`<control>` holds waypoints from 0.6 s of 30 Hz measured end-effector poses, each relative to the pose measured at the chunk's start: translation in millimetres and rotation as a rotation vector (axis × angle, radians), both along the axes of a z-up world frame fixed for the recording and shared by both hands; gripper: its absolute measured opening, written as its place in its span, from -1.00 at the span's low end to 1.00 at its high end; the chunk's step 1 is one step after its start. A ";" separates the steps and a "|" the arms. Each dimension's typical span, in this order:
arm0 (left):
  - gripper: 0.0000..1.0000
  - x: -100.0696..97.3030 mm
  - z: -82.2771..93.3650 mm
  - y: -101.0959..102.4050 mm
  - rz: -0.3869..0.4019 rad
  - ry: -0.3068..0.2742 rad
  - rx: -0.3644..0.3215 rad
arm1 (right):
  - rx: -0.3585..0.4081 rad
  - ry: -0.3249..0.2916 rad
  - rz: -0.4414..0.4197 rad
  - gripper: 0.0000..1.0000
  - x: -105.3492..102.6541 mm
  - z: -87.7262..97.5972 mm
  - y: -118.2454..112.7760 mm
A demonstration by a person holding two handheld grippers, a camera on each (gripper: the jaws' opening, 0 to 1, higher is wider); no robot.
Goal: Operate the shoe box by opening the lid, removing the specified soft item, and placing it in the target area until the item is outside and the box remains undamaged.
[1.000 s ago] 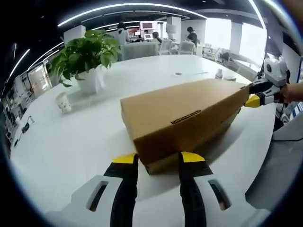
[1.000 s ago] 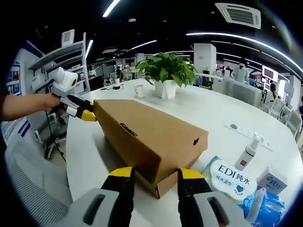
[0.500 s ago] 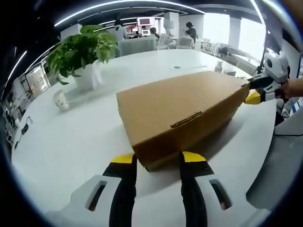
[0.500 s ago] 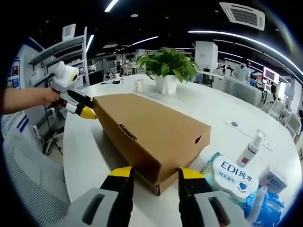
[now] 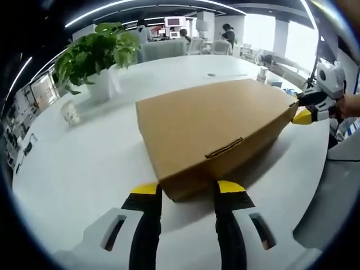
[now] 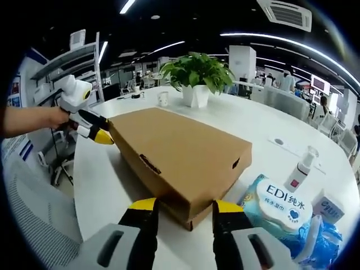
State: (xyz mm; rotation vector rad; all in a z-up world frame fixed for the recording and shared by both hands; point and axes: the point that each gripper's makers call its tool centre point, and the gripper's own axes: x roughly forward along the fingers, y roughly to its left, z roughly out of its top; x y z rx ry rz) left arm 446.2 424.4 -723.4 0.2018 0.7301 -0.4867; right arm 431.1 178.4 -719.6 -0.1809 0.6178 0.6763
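A brown cardboard shoe box [image 5: 211, 121] lies with its lid down on the white round table [image 5: 84, 169]. My left gripper [image 5: 187, 188] is open, its yellow-tipped jaws standing either side of the box's near end. In the right gripper view the same box [image 6: 180, 149] runs away from me, and a strip of its base shows under the lid at the near corner. My right gripper [image 6: 185, 206] is open and straddles that corner. The right gripper [image 5: 301, 115] touches the box's far end in the left gripper view. The left gripper [image 6: 103, 136] sits at the far end in the right gripper view. The box's contents are hidden.
A potted plant [image 5: 95, 56] and a paper cup [image 5: 70, 114] stand beyond the box. Right of my right gripper lie a wet-wipes pack [image 6: 284, 199], a spray bottle [image 6: 298, 171] and a small carton [image 6: 329, 205]. The table's edge runs close behind both grippers.
The lid's end by the left gripper has come down, covering the strip of base that showed a second ago. Both cameras have risen slightly over the box. Jaw gaps are unchanged.
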 end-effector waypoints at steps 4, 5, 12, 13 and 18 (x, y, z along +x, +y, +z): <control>-0.27 0.2 -2.4 0.2 0.003 0.003 0.002 | -0.001 0.002 -0.005 -0.29 0.2 -2.5 0.4; -0.27 0.5 -3.1 0.3 0.004 0.003 0.000 | -0.001 0.002 -0.006 -0.29 0.2 -3.1 0.5; -0.28 1.8 -4.8 1.8 0.006 0.006 -0.005 | -0.004 0.003 -0.002 -0.29 0.8 -4.5 -0.2; -0.28 1.8 -4.8 2.0 0.006 0.008 -0.007 | -0.003 0.004 -0.002 -0.29 0.7 -4.3 -0.4; -0.27 0.0 -5.4 5.0 0.017 0.014 -0.007 | 0.008 -0.007 -0.007 -0.30 -0.1 0.5 -1.8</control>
